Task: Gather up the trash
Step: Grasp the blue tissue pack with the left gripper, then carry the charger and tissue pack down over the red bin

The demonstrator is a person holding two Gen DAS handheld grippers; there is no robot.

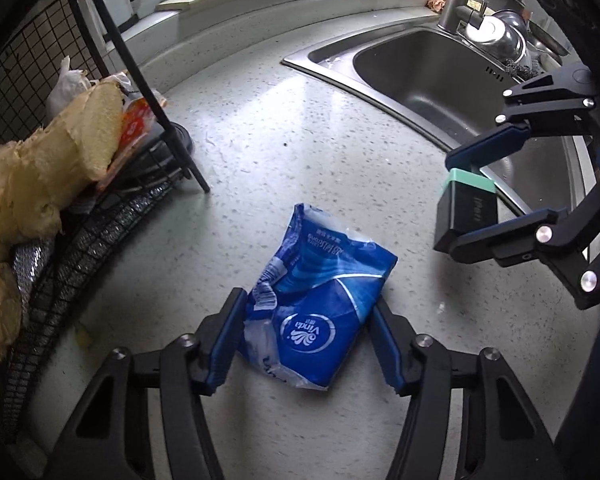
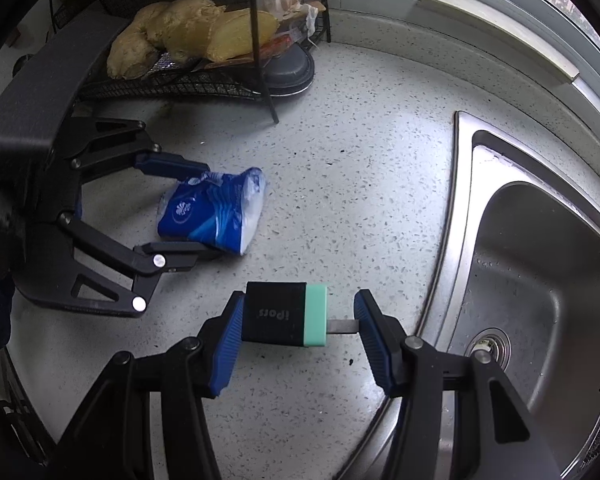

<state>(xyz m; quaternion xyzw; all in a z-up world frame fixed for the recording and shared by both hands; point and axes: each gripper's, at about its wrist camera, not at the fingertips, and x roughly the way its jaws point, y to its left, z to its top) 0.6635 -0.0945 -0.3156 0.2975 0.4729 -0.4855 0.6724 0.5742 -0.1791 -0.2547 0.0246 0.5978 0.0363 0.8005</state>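
A crumpled blue tissue packet (image 1: 320, 312) (image 2: 212, 212) lies on the speckled countertop (image 1: 260, 140). My left gripper (image 1: 309, 299) (image 2: 210, 211) points down over it, one blue pad against each side of the packet. My right gripper (image 2: 300, 294) (image 1: 444, 203) hangs beside the sink rim, shut on a small black box with a mint-green end (image 2: 276, 312) (image 1: 468, 212). One pad presses the box's black side. The other presses a metal tab sticking out of the green end.
A steel sink (image 2: 540, 260) (image 1: 440, 80) with a faucet (image 1: 456, 0) fills the right side. A black wire rack (image 2: 160, 80) (image 1: 52, 280) holds ginger roots (image 2: 180, 28) (image 1: 40, 172) and bags. Metal bowls (image 1: 500, 40) sit behind the sink. A window ledge runs along the back.
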